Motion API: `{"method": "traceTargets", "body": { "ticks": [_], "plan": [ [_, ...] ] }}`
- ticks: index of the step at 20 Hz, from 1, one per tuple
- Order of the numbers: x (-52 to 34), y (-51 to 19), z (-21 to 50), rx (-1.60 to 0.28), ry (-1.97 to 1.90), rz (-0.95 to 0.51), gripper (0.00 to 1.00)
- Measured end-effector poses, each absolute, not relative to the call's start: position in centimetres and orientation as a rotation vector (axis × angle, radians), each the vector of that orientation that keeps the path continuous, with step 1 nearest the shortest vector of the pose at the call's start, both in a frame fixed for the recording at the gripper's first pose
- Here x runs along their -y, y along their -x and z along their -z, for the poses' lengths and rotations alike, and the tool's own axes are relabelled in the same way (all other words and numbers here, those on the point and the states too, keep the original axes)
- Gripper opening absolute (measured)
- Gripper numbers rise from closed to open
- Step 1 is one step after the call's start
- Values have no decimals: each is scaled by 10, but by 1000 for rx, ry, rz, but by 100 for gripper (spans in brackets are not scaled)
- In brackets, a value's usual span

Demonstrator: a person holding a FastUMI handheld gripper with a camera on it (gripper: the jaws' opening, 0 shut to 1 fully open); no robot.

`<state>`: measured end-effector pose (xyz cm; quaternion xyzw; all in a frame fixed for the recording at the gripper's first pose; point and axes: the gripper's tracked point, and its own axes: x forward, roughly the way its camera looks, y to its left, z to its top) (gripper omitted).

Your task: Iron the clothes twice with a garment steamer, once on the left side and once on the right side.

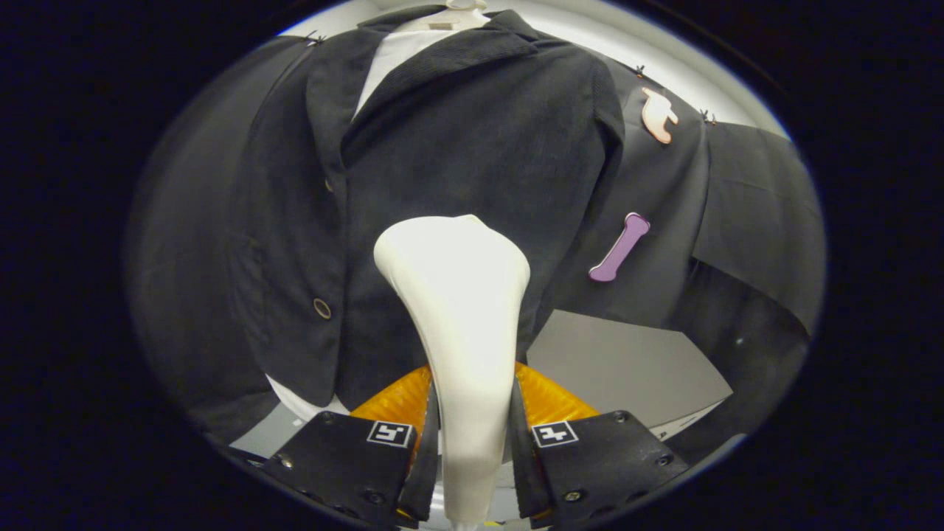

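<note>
My gripper (472,435) has both fingers squeezed tight on the handle of a white garment steamer (461,324). The steamer stands up between the fingers, and its wide head is right in front of a dark jacket (457,147). The jacket hangs on a hanger with a white shirt (394,51) under it. I can see a round button (322,308) near the jacket's front edge, beside the steamer head. Behind the jacket is the black cloth wall (745,214).
</note>
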<state>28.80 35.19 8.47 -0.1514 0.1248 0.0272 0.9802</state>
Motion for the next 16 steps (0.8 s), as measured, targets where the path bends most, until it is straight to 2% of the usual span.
{"method": "traceTargets", "body": {
  "ticks": [16],
  "plan": [
    [-347,-281,-34,-272,360,-54,45]
  ]
}}
